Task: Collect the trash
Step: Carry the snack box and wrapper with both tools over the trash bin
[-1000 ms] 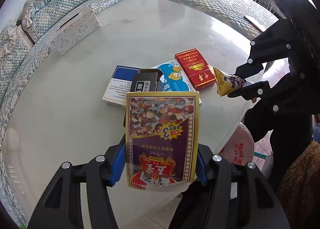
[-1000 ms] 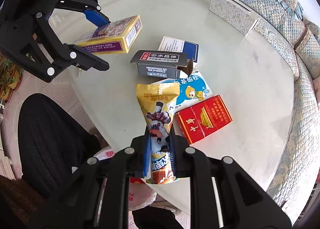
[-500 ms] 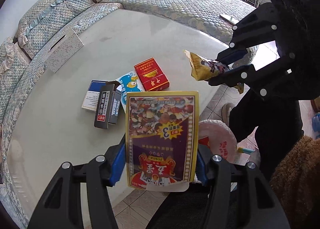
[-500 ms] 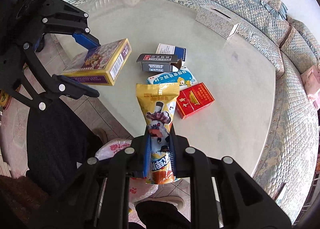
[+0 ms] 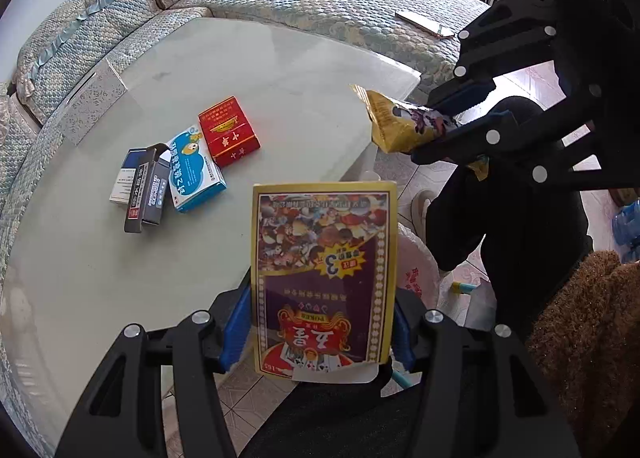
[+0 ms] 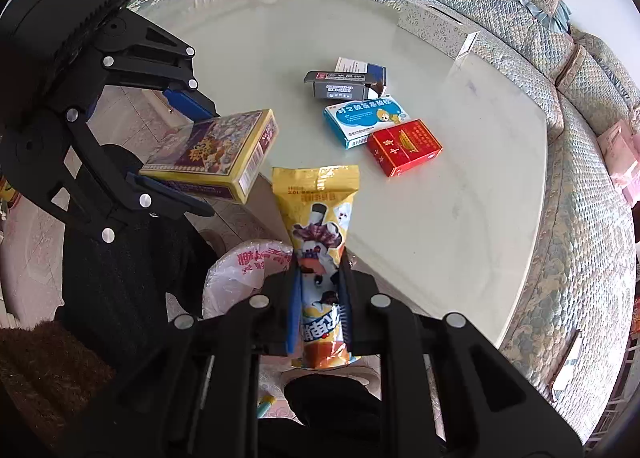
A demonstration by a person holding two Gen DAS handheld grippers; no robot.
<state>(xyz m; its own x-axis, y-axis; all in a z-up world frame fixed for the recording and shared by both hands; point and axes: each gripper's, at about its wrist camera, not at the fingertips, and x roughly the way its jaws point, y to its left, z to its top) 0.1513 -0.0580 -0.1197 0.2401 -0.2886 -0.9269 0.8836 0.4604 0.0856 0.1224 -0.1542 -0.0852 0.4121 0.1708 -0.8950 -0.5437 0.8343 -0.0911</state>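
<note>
My left gripper (image 5: 320,314) is shut on a yellow and purple poker card box (image 5: 324,274), held off the table's near edge; it also shows in the right wrist view (image 6: 216,154). My right gripper (image 6: 320,298) is shut on a yellow snack wrapper (image 6: 320,226), also seen in the left wrist view (image 5: 404,126). Both are held above a white plastic trash bag (image 6: 244,270) on the floor. On the glass table (image 6: 440,218) lie a red cigarette pack (image 6: 404,150), a blue and white medicine box (image 6: 364,118), a grey box (image 6: 340,84) and a blue and white box (image 6: 360,68).
A patterned tissue box (image 6: 438,30) stands at the table's far edge. A curved quilted sofa (image 6: 580,178) wraps around the table. A phone (image 5: 424,22) lies on the sofa. The person's dark-clothed legs (image 6: 120,270) are beside the bag.
Both grippers have pulled back from over the table with their loads and now hang past its near edge, over the trash bag. The boxes on the table have not moved.
</note>
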